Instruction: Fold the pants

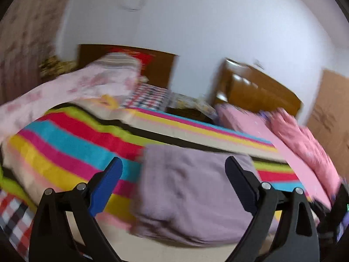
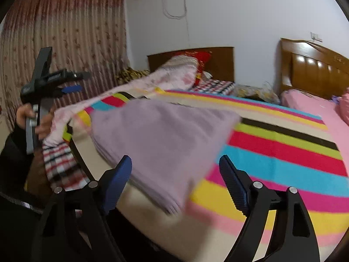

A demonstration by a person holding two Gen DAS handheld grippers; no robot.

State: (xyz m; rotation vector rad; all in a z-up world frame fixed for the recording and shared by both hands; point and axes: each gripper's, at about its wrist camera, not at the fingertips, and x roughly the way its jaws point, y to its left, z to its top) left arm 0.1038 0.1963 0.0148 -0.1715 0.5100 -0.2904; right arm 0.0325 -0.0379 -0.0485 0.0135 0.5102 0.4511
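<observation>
The lilac pants [image 1: 185, 194] lie folded into a thick rectangle on the striped bedspread [image 1: 65, 148]. In the left wrist view my left gripper [image 1: 174, 166] is open and empty, jaws wide apart just short of the pants. In the right wrist view the pants [image 2: 157, 144] lie on the striped bedspread [image 2: 283, 152] near the bed's front edge. My right gripper [image 2: 175, 163] is open and empty, above the pants' near corner. My left gripper [image 2: 76, 81] also shows at far left, held up in a hand, away from the pants.
A pink floral quilt [image 2: 152, 80] is heaped at the bed's far left. A second bed with a pink sheet [image 2: 309, 104] and wooden headboard [image 2: 316, 72] stands to the right. Curtains [image 2: 65, 43] hang at left. A plaid sheet [image 1: 13, 216] shows at the left edge.
</observation>
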